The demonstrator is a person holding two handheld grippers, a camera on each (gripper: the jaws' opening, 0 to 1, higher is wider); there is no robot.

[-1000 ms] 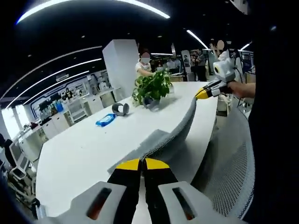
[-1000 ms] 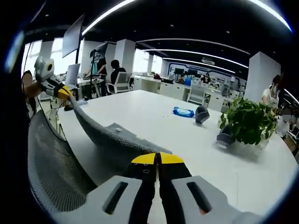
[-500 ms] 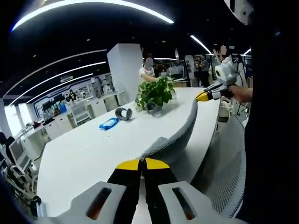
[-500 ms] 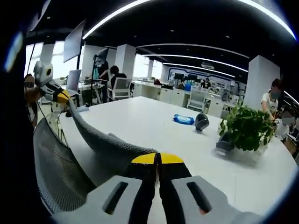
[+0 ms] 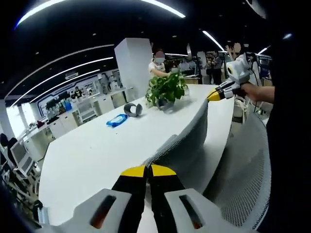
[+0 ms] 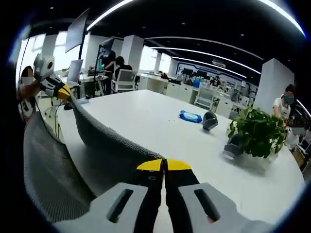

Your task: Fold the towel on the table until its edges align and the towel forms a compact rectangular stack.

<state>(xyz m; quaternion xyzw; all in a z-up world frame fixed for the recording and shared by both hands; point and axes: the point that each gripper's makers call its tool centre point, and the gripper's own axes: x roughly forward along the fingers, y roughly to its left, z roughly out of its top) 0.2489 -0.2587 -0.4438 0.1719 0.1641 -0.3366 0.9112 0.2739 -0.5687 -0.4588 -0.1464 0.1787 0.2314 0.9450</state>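
L gripper (image 5: 148, 170) and R gripper (image 6: 164, 165), yellow tips pinched together, each clamped a corner of the grey knit towel (image 5: 194, 138). Towel hung taut btwn them above the smooth white table (image 5: 92, 155), near a leafy potted plant (image 5: 167, 90).

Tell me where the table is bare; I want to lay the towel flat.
Bare: the broad stretch of table between the lifted towel and the blue packet. Crowded: the far end, around the tape roll and potted plant.
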